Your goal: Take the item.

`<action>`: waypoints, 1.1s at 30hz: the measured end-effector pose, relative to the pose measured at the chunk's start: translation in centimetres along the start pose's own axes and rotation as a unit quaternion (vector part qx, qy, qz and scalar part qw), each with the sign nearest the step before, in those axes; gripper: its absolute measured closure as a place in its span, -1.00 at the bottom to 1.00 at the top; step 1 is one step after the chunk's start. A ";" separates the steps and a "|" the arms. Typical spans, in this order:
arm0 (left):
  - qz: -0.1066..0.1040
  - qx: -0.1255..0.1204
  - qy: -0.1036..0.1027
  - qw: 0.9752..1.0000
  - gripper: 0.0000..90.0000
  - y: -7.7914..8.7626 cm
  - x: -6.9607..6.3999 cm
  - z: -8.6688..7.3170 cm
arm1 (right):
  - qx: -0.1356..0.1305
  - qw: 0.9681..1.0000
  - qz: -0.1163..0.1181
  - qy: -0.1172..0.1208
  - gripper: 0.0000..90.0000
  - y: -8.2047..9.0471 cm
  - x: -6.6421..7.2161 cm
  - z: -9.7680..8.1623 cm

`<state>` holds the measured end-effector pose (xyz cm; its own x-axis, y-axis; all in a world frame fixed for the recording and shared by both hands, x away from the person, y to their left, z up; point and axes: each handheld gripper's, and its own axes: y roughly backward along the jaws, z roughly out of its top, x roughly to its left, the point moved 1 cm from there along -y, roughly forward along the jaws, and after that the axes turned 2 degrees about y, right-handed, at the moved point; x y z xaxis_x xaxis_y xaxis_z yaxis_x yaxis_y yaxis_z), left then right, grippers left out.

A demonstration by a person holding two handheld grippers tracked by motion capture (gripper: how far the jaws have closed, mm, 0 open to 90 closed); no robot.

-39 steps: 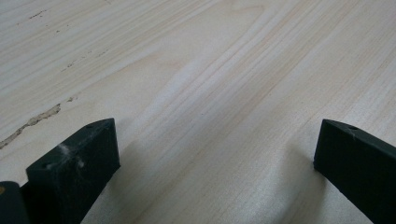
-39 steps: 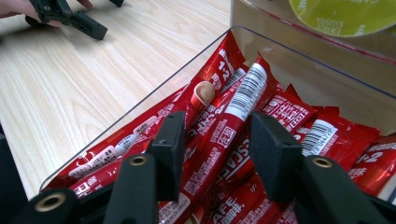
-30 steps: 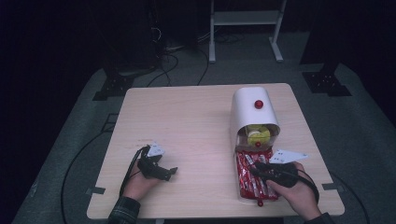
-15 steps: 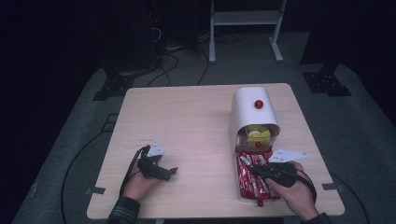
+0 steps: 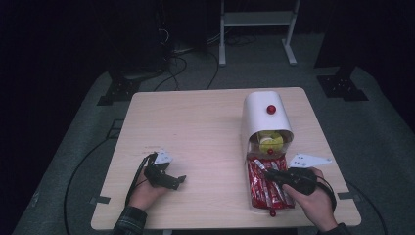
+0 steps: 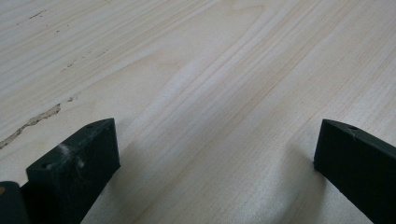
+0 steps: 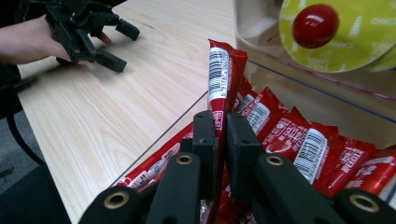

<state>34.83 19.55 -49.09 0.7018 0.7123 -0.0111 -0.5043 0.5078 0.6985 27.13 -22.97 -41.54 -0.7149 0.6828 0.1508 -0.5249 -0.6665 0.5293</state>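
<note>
Right gripper view showed the right gripper [image 7: 220,135] with its two black jaws clamped on a thin red foil stick packet [image 7: 223,79], which stood almost upright between the pads, its white barcode panel facing the camera. The jaws had just been closing, with that packet between them. Below and toward four o'clock lay a heap of matching red stick packets [image 7: 322,149] in a clear plastic tray [image 7: 327,95]. At one o'clock a small red ball knob [image 7: 315,18] sat in front of a yellow-green round disc [image 7: 345,46]. At ten o'clock the left gripper [image 7: 116,44] rested on the pale wooden table [image 7: 116,121], held in a hand.

In the high view the right gripper [image 5: 271,174] sat over the tray of red packets [image 5: 264,188] at about five o'clock on the table [image 5: 205,132]. Just beyond it, toward twelve o'clock, a white rounded container [image 5: 264,117] lay with its open mouth facing the tray, touching it. The left gripper [image 5: 176,181] was at seven o'clock, well apart from the packets.

In the left gripper view its jaws stood wide apart, with bare wood grain [image 6: 210,93] between them and nothing held.
</note>
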 end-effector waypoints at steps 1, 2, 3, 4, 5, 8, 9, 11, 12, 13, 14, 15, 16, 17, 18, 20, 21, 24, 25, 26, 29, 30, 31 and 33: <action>0.000 0.000 0.000 1.000 -1.00 0.0 0.0 0.0 | 0.000 1.000 0.000 -0.002 0.83 0.1 0.0 0.0; 0.000 0.000 0.000 1.000 -1.00 0.0 0.0 0.0 | -0.002 1.000 0.001 -0.003 0.83 0.2 0.0 0.1; 0.000 0.000 0.000 1.000 -1.00 0.0 0.0 0.0 | -0.003 1.000 0.001 -0.004 0.83 0.3 0.0 0.1; 0.000 0.000 0.000 1.000 -1.00 0.0 0.0 0.0 | -0.005 1.000 0.003 -0.004 0.85 0.3 0.0 0.1; 0.000 0.000 0.000 1.000 -1.00 0.0 0.0 0.0 | -0.007 1.000 0.002 -0.005 0.85 0.5 0.1 0.2; 0.000 0.000 0.000 1.000 -1.00 0.0 0.0 0.0 | -0.015 1.000 0.002 -0.007 0.85 0.9 0.1 0.4; 0.000 0.000 0.000 1.000 -1.00 0.0 0.0 0.0 | -0.017 1.000 0.001 -0.006 0.85 1.0 0.1 0.4; 0.000 0.000 0.000 1.000 -1.00 0.0 0.0 0.0 | -0.020 1.000 0.000 -0.007 0.85 1.3 0.1 0.5; 0.000 0.000 0.000 1.000 -1.00 0.0 0.0 0.0 | -0.021 1.000 -0.001 -0.008 0.85 1.4 0.0 0.5; 0.000 0.000 0.000 1.000 -1.00 0.0 0.0 0.0 | -0.022 1.000 -0.002 -0.009 0.85 1.5 0.0 0.5; 0.000 0.000 0.000 1.000 -1.00 0.0 0.0 0.0 | -0.023 1.000 -0.002 -0.009 0.85 1.6 0.0 0.5; 0.000 0.000 0.000 1.000 -1.00 0.0 0.0 0.0 | -0.023 1.000 -0.003 -0.009 0.85 1.7 -0.1 0.5; 0.000 0.000 0.000 1.000 -1.00 0.0 0.0 0.0 | -0.024 1.000 -0.004 -0.010 0.85 1.9 -0.2 0.5; 0.000 0.000 0.000 1.000 -1.00 0.0 0.0 0.0 | -0.024 1.000 -0.004 -0.010 0.85 1.9 -0.2 0.5; 0.000 0.000 0.000 1.000 -1.00 0.0 0.0 0.0 | -0.025 1.000 -0.006 -0.010 0.85 2.0 -0.3 0.4; 0.000 0.000 0.000 1.000 -1.00 0.0 0.0 0.0 | -0.027 1.000 -0.009 -0.011 0.85 2.2 -0.4 0.4; 0.000 0.000 0.000 1.000 -1.00 0.0 0.0 0.0 | -0.027 1.000 -0.010 -0.012 0.85 2.4 -0.5 0.3; 0.000 0.000 0.000 1.000 -1.00 0.0 0.0 0.0 | -0.027 0.999 -0.014 -0.016 0.85 2.7 -0.8 0.2; 0.000 0.000 0.000 1.000 -1.00 0.0 0.0 0.0 | -0.027 0.999 -0.016 -0.016 0.85 2.8 -0.9 0.1; 0.000 0.000 0.000 1.000 -1.00 0.0 0.0 0.0 | -0.026 0.999 -0.015 -0.017 0.85 2.9 -1.0 0.0; 0.000 0.000 0.000 1.000 -1.00 0.0 0.0 0.0 | -0.023 0.999 -0.019 -0.018 0.85 3.0 -1.2 -0.2; 0.000 0.000 0.000 1.000 -1.00 0.0 0.0 0.0 | -0.022 0.999 -0.021 -0.019 0.85 3.1 -1.2 -0.2; 0.000 0.000 0.000 1.000 -1.00 0.0 0.0 0.0 | -0.022 0.999 -0.022 -0.019 0.85 3.2 -1.3 -0.3; 0.000 0.000 0.000 1.000 -1.00 0.0 0.0 0.0 | -0.021 0.999 -0.023 -0.020 0.85 3.3 -1.4 -0.3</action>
<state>34.82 19.55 -49.10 0.7019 0.7122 -0.0107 -0.5046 0.5077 0.6983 26.22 -26.24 -40.28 -0.6712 0.7237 0.1602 -0.5764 -0.6455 0.5011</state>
